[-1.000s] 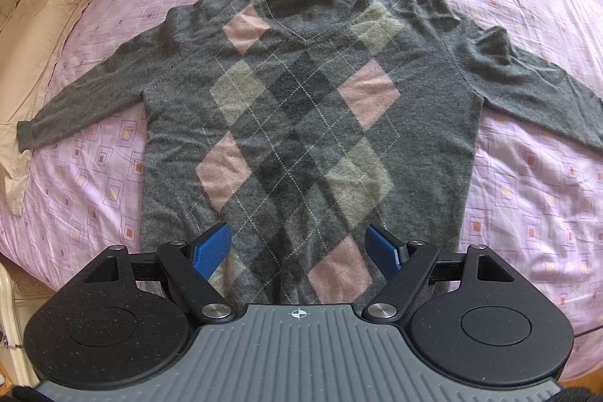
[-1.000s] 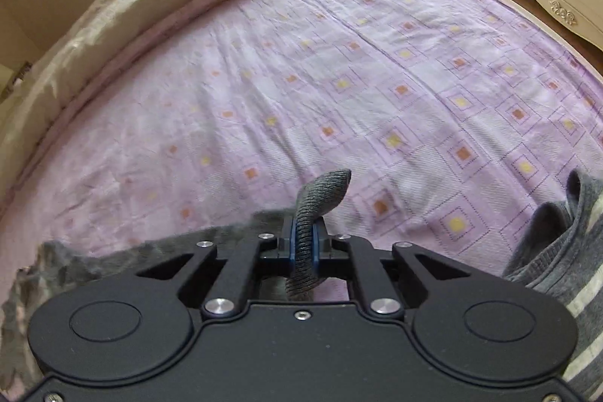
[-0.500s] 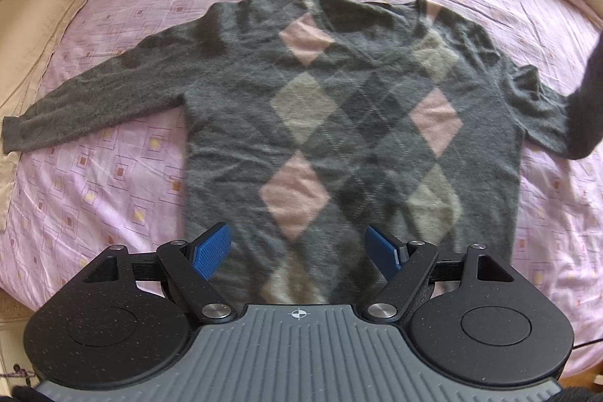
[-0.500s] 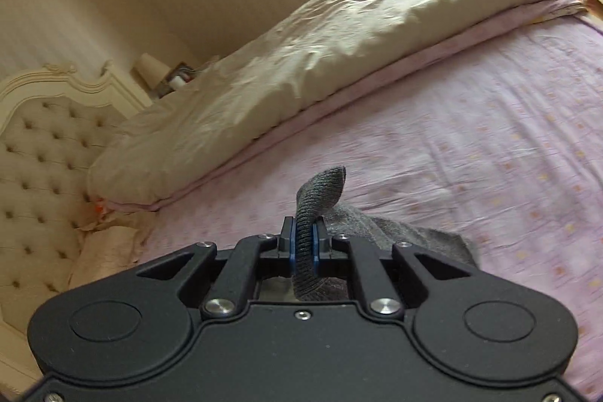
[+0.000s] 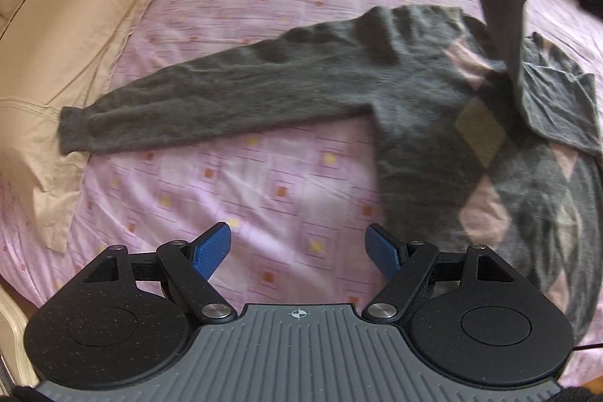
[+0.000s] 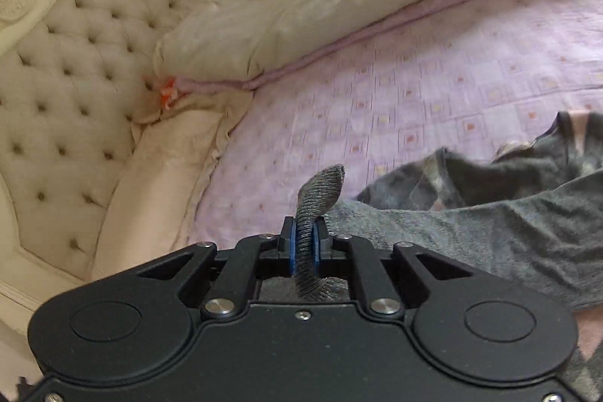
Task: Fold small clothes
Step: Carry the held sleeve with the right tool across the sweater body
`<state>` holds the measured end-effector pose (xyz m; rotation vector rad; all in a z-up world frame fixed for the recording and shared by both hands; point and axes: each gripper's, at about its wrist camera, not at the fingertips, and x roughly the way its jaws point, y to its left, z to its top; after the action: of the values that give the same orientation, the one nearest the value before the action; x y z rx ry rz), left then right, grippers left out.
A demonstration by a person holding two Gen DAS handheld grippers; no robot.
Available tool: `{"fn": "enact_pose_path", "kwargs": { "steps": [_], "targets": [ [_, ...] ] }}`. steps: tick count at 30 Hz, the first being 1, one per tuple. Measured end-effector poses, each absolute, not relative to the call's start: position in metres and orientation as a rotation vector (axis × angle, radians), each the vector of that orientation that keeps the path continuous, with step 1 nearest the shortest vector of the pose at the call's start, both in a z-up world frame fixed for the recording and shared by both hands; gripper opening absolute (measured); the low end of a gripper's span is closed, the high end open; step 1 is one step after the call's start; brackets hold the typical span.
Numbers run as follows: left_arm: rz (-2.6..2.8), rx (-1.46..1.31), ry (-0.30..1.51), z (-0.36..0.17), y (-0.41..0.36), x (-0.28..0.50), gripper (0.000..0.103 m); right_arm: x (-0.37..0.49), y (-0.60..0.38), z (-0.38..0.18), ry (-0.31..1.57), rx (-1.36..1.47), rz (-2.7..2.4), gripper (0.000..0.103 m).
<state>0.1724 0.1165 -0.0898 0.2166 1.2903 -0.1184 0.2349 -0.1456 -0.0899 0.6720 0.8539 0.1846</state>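
The right gripper (image 6: 304,243), its jaws just eased yet still pinching the sweater's cuff (image 6: 320,193), could drop the sleeve short of the argyle sweater (image 5: 433,93) lying ahead of and beside the wide-open, empty left gripper (image 5: 299,249), leaving a crooked fold.

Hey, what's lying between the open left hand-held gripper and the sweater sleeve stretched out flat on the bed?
Only bare pink bedsheet, in the left wrist view, between the left hand-held gripper and the flat sleeve.
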Motion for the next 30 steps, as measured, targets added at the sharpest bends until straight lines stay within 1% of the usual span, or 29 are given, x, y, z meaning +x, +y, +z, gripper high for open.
{"fn": "enact_pose_path", "kwargs": {
  "steps": [2, 3, 6, 9, 13, 18, 23, 26, 30],
  "targets": [
    [-0.112, 0.209, 1.295, -0.091, 0.124, 0.175, 0.078, 0.237, -0.127, -0.106, 0.885, 0.624, 0.181, 0.027],
    [-0.111, 0.203, 1.296, -0.091, 0.127, 0.176, 0.078, 0.237, -0.122, -0.113, 0.905, 0.590, 0.171, 0.036],
    [-0.109, 0.187, 1.296, -0.092, 0.133, 0.177, 0.078, 0.230, -0.113, -0.120, 0.921, 0.527, 0.148, 0.052],
    [-0.110, 0.168, 1.298, -0.096, 0.132, 0.180, 0.078, 0.215, -0.123, -0.123, 0.929, 0.455, 0.106, 0.053],
    [-0.111, 0.158, 1.307, -0.103, 0.118, 0.185, 0.078, 0.182, -0.171, -0.133, 0.975, 0.381, 0.031, 0.053],
    [-0.129, 0.146, 1.314, -0.106, 0.086, 0.185, 0.078, 0.143, -0.234, -0.158, 1.063, 0.348, -0.031, 0.054],
    [-0.148, 0.156, 1.329, -0.108, 0.054, 0.175, 0.078, 0.120, -0.262, -0.180, 1.109, 0.312, -0.046, 0.054],
    [-0.152, 0.171, 1.347, -0.111, 0.037, 0.168, 0.078, 0.120, -0.267, -0.188, 1.095, 0.283, -0.017, 0.054],
    [-0.142, 0.194, 1.363, -0.113, 0.023, 0.160, 0.078, 0.122, -0.282, -0.193, 1.012, 0.257, -0.058, 0.053]
  ]
}}
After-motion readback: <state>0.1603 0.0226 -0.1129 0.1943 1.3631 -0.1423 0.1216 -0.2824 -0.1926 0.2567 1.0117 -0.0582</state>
